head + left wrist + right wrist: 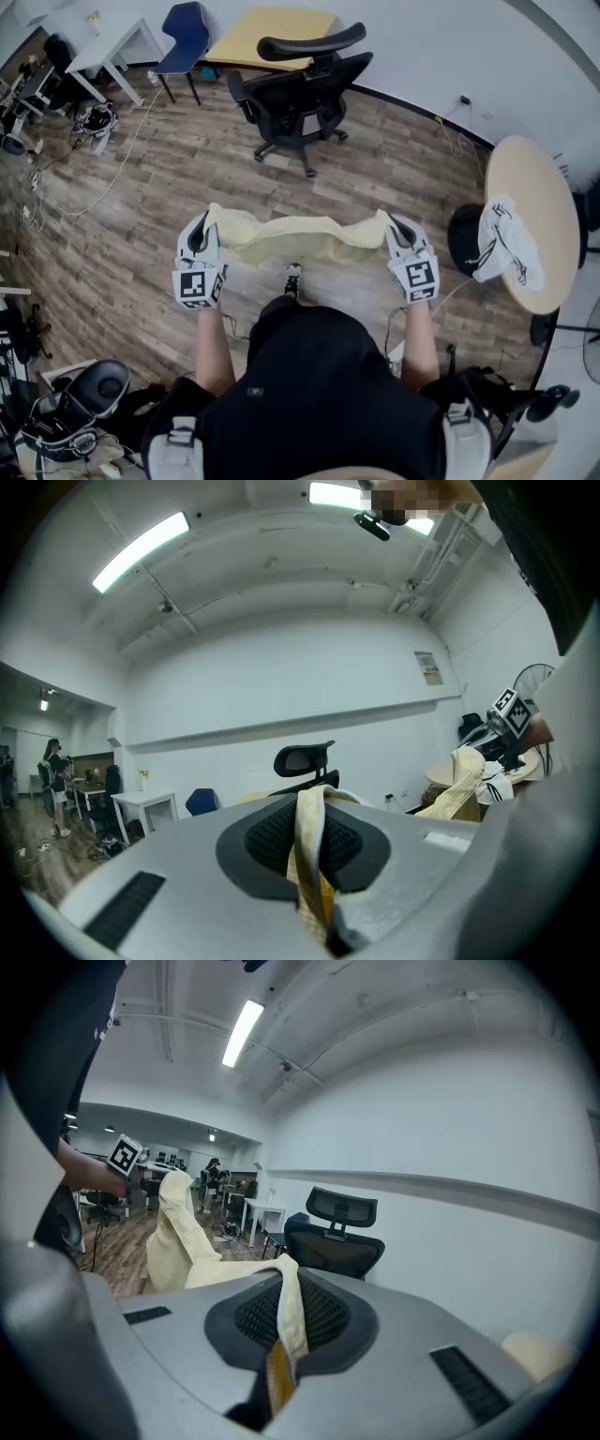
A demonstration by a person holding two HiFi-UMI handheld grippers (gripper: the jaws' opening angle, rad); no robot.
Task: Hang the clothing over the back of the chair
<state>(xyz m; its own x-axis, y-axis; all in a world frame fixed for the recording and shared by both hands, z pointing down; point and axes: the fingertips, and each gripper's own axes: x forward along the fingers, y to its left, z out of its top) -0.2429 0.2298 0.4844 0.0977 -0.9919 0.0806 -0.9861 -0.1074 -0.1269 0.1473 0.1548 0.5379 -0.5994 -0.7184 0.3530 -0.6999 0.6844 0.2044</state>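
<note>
Standing well short of the black office chair [305,94] and holding a pale yellow garment [295,239] stretched out sideways. Pinching one upper corner with the left gripper [199,236] and the other with the right gripper [401,234], each pressed together on a fold of cloth running between its pads. Letting the middle sag a little, on the near side of the chair, well apart from it.

Judging the step in hand as carrying the garment to the chair. Probably best done by walking up with firm pinches and the cloth spread wide and level, lifting it clear over the headrest [309,44], then lowering with about half falling on each side of the chair's back before opening.

Counting: one garment, two grippers, one black office chair; beyond that chair, one blue chair [187,28]; off to its right, one round table [525,178].
</note>
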